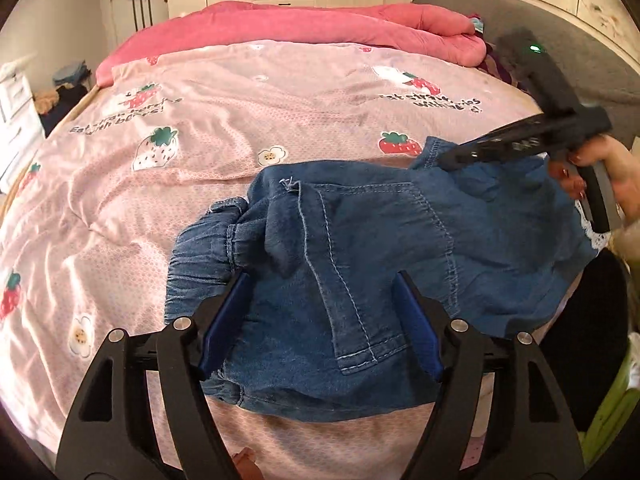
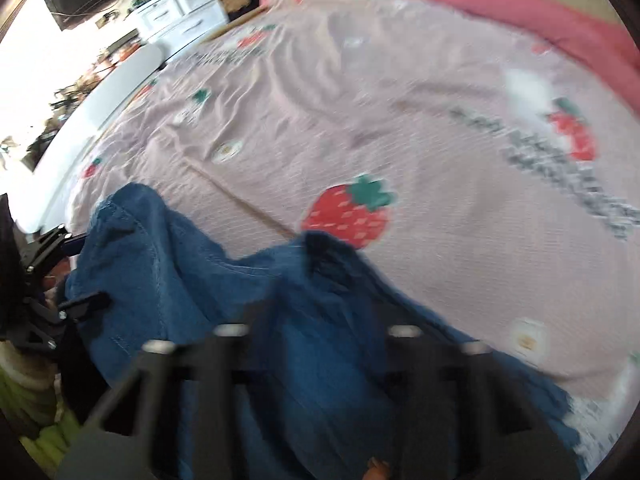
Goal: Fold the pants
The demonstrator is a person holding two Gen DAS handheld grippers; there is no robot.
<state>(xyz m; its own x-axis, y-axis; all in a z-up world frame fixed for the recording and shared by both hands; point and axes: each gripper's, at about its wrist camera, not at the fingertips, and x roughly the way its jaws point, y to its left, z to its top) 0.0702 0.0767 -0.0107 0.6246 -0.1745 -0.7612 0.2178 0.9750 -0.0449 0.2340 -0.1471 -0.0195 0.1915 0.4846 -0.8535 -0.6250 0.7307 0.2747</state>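
Note:
Small blue denim pants [image 1: 360, 248] lie crumpled on the pink strawberry-print bedsheet [image 1: 200, 152]. My left gripper [image 1: 320, 280] is open, its blue-padded fingers [image 1: 224, 320] straddling the waistband and pocket part of the pants. My right gripper [image 1: 452, 156] comes in from the right, its narrow tip at the far corner of the denim near a strawberry print. In the blurred right wrist view the pants [image 2: 240, 320] bunch over and around my right gripper [image 2: 320, 256], and fabric hides its fingertips. My left gripper [image 2: 60, 272] shows there at the left edge.
A pink quilt [image 1: 320, 24] is piled along the far side of the bed. A grey headboard [image 1: 560, 40] stands at the right, white cupboards behind, a white dresser [image 2: 180, 12] and a TV to the left. Green fabric [image 1: 612, 408] lies at the near right.

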